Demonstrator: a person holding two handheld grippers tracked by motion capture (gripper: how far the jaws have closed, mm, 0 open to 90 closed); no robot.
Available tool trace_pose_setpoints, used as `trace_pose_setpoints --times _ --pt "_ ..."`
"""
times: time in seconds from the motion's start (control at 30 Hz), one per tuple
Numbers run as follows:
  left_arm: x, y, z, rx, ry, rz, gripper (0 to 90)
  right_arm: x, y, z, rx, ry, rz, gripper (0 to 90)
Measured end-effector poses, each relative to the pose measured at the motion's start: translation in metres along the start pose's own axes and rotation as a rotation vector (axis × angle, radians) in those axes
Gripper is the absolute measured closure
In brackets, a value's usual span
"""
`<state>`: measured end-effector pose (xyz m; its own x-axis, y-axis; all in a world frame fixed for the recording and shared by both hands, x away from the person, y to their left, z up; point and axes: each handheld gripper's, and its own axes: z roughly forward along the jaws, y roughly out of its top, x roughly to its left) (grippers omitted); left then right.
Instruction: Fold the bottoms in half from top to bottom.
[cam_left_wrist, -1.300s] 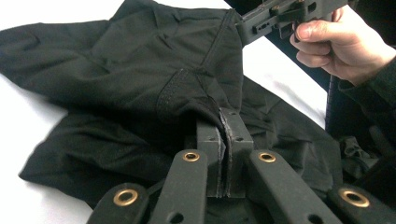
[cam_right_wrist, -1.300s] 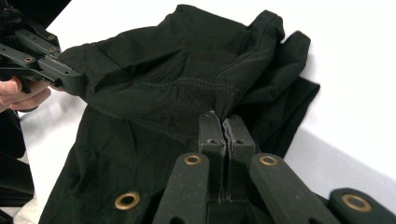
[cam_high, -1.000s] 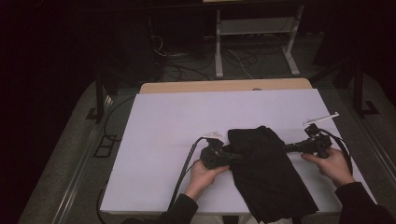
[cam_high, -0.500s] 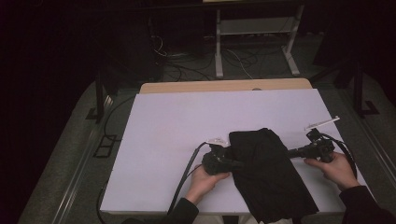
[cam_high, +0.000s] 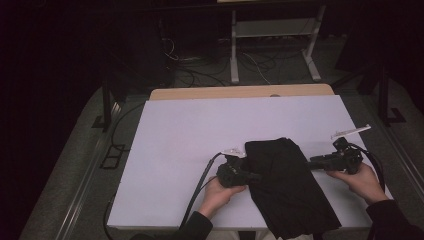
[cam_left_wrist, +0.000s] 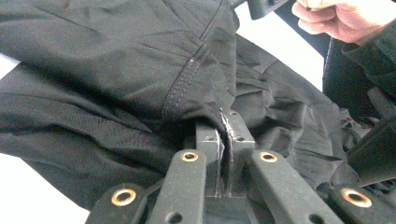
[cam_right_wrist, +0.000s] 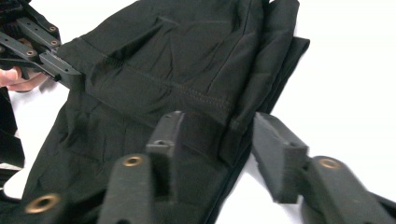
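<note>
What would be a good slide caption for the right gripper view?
Right gripper, jaws just opening, straddles the edge of a folded black garment; the left gripper pinches its far side.

Plain black garment (cam_high: 287, 187) with black stitched seams at lower centre, white tabletop (cam_high: 200, 130) with a tan wooden far edge, black tools with brass-coloured rivets, dark grey floor

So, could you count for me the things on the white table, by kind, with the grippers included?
Black garment: 1
Grippers: 2, the left gripper shut on the garment, the right gripper open, its jaws just opened, cloth edge between them
Total: 3
</note>
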<state>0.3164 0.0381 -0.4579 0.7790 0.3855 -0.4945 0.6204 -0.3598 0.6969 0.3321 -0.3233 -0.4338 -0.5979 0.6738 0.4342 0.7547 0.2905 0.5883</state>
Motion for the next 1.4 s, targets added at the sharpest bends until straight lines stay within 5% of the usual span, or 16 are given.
trace_pose_setpoints --times 0.3,0.47,0.93,1.0,1.4 --pt "0.000 0.001 -0.001 0.003 0.009 0.002 84.6 0.004 0.006 0.002 -0.024 -0.026 0.014 13.0" --pt "-0.002 0.003 -0.002 0.017 0.016 0.006 84.6 0.009 0.011 -0.001 -0.047 -0.026 0.013 2.1" --pt "-0.005 0.005 -0.001 0.033 0.019 0.005 85.7 0.013 0.046 0.007 -0.063 -0.045 -0.043 0.0" --pt "-0.005 0.005 0.000 0.040 0.020 0.011 85.8 0.015 0.051 0.010 -0.066 -0.076 -0.061 0.0" --pt "-0.005 0.006 0.001 0.023 0.035 -0.005 86.7 0.006 0.069 0.019 -0.054 -0.092 -0.049 0.0"
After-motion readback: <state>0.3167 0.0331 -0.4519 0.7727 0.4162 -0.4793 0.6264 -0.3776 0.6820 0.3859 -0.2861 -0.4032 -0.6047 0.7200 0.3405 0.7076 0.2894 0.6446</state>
